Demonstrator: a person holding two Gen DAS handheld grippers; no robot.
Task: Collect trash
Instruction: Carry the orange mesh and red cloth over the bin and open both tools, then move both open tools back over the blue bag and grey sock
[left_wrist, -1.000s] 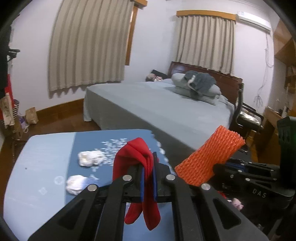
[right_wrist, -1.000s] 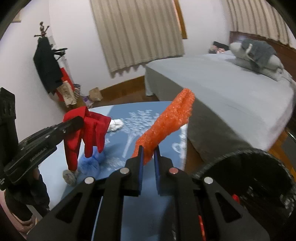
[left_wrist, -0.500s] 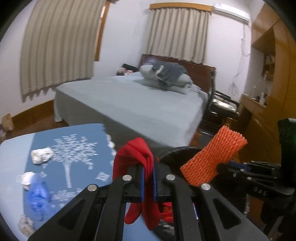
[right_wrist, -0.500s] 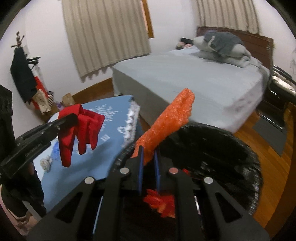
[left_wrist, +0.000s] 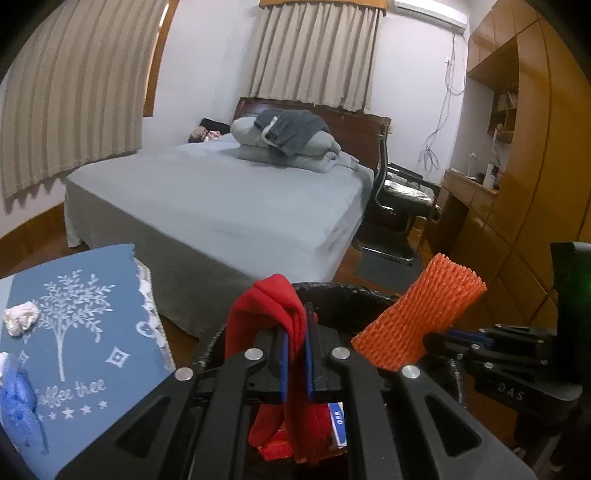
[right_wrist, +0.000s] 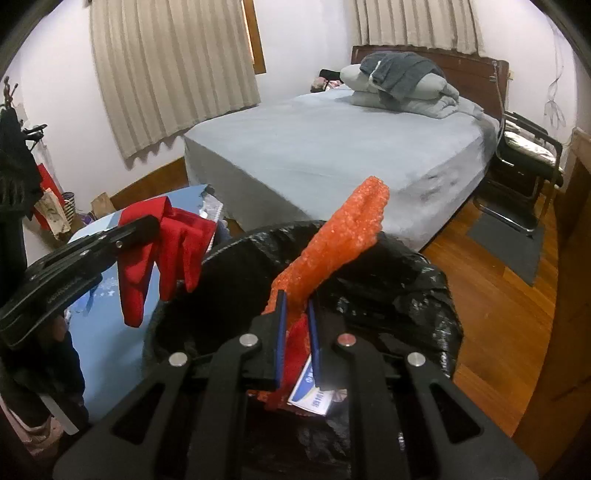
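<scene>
My left gripper is shut on a red cloth that hangs down over the black-lined trash bin. It also shows in the right wrist view. My right gripper is shut on an orange foam net sleeve, held over the bin's opening. The sleeve also shows in the left wrist view. Red scraps and a blue-and-white packet lie inside the bin.
A table with a blue tree-print cloth stands to the left, with a white crumpled tissue and a blue wad on it. A grey bed is behind, a black chair and wooden cabinets to the right.
Both grippers have swung right from above the table to above the trash bin, each still holding its item. The bin now lies directly under them.
</scene>
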